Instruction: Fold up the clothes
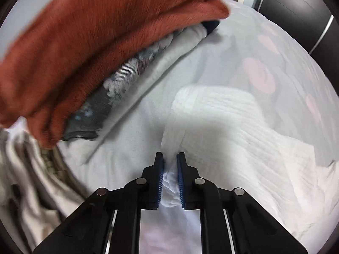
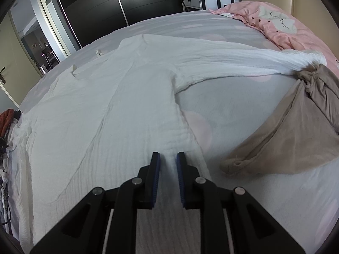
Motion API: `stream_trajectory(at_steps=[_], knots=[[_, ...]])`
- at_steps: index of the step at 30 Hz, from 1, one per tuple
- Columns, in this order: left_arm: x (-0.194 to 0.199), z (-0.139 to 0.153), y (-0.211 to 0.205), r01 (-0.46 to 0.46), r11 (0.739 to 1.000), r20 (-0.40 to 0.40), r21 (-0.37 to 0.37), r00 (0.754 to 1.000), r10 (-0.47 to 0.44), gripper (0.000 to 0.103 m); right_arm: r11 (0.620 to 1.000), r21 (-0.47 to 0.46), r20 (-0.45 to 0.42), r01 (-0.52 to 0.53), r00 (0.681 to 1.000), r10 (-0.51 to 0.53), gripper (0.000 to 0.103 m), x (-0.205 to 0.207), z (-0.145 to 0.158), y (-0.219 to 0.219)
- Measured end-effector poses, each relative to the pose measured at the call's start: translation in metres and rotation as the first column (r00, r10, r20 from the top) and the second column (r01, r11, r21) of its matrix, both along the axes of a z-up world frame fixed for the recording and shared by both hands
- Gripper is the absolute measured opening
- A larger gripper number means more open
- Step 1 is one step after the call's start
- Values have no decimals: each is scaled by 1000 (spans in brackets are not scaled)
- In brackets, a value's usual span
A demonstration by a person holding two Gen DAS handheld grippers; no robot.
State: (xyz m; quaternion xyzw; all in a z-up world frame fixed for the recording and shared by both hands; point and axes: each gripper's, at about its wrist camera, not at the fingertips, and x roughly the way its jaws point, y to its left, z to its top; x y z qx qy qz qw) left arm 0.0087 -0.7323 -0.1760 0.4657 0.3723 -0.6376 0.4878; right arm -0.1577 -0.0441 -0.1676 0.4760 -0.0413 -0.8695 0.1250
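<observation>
A white crinkled shirt lies spread on the bed, one long sleeve stretched to the right. My right gripper is shut on the shirt's bottom hem at its right corner. My left gripper is shut on a bunched edge of the same white shirt, which runs away to the right in the left wrist view.
A pile of clothes topped by a rust-red fleece lies to the left of the left gripper. A beige garment lies at the right on the grey sheet. A pink duvet is bunched at the far right. Dark wardrobe doors stand beyond the bed.
</observation>
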Motion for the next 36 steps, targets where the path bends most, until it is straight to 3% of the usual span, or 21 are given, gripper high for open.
stream_trajectory(at_steps=[4,6,8,10,12,14,16,20,23,25,28,30,33,36], knots=[[7,9,5,13,997,163,-77,987,0,11,1000,-17,6,5,1000,-5,17,1,2,3],[19,-7,3,-17,998,245,-54,969,29,11,1000,-22,8,5,1000,-4,17,1,2,3],[24,-23,6,-30,1000,267,-3,963,29,12,1000,-25,12,3,1000,-3,17,1,2,3],[24,-30,13,-16,1000,296,7,955,13,16,1000,-26,19,-2,1000,3,17,-1,2,3],[20,-26,23,28,999,336,-25,942,-18,31,1000,-28,25,-8,1000,9,17,-2,2,4],[21,-13,36,44,999,342,-26,939,-32,40,999,-47,34,-5,999,6,17,-3,4,7],[23,2,53,67,997,330,-32,942,-53,40,997,-76,40,11,999,-8,17,-4,7,12],[17,39,117,202,979,214,34,955,-205,40,992,-114,45,47,998,-42,17,-5,14,28],[13,66,165,306,949,119,73,942,-313,40,984,-173,112,33,994,-14,21,-6,12,39],[3,69,186,403,910,81,97,908,-410,41,985,-173,118,20,993,1,22,1,14,43],[-20,84,234,563,817,36,127,820,-571,42,984,-177,135,-15,990,39,22,12,17,47],[-13,96,286,640,758,37,123,760,-648,42,977,-215,157,-17,986,51,23,22,19,53],[3,88,305,698,705,49,126,705,-708,42,972,-234,179,-9,982,52,23,35,23,60],[11,86,335,731,669,78,132,665,-742,42,974,-228,203,6,978,41,23,47,23,64]])
